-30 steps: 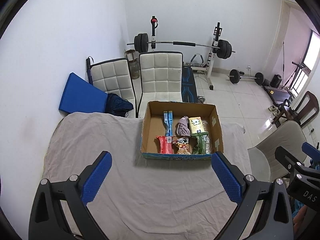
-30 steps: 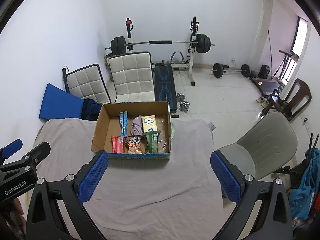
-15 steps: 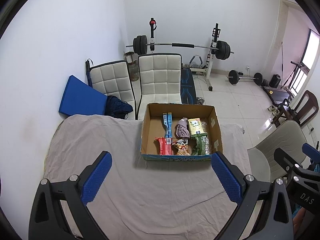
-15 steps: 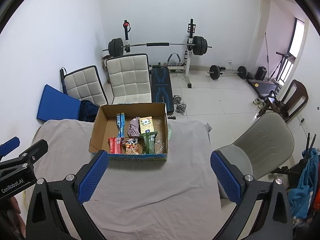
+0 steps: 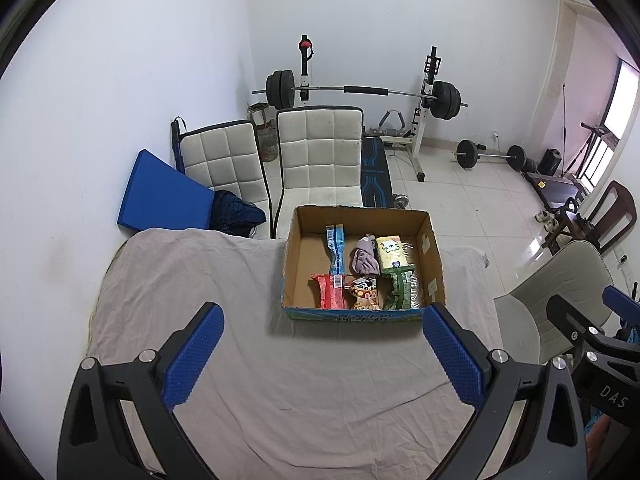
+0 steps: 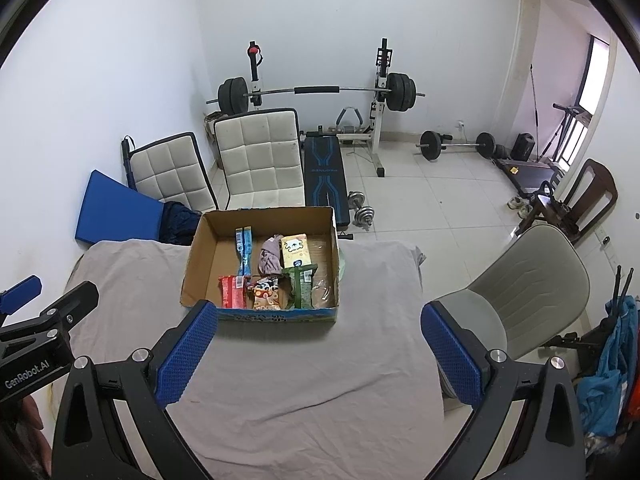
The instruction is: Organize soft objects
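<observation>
An open cardboard box (image 5: 432, 252) (image 6: 200, 256) stands on the grey cloth-covered table (image 5: 200, 280) (image 6: 360, 320). Inside lie a blue packet (image 5: 335, 250) (image 6: 243, 250), a mauve cloth bundle (image 5: 364, 258) (image 6: 271, 256), a yellow pack (image 5: 391, 252) (image 6: 295, 250), a red packet (image 5: 330, 290) (image 6: 233, 291), a cartoon snack bag (image 5: 363, 294) (image 6: 265, 295) and a green packet (image 5: 398, 286) (image 6: 301, 285). My left gripper (image 5: 322, 354) and right gripper (image 6: 318, 354) are both open and empty, held well above the table in front of the box.
Two white padded chairs (image 5: 320, 160) and a blue mat (image 5: 160, 200) stand behind the table. A beige chair (image 6: 528, 276) stands at the right. A barbell rack (image 6: 320, 92), bench and dumbbells are on the tiled floor beyond.
Both grippers have risen and pulled back a little, so the box looks slightly smaller and lower. Jaws stay open. Nothing in the box moved.
</observation>
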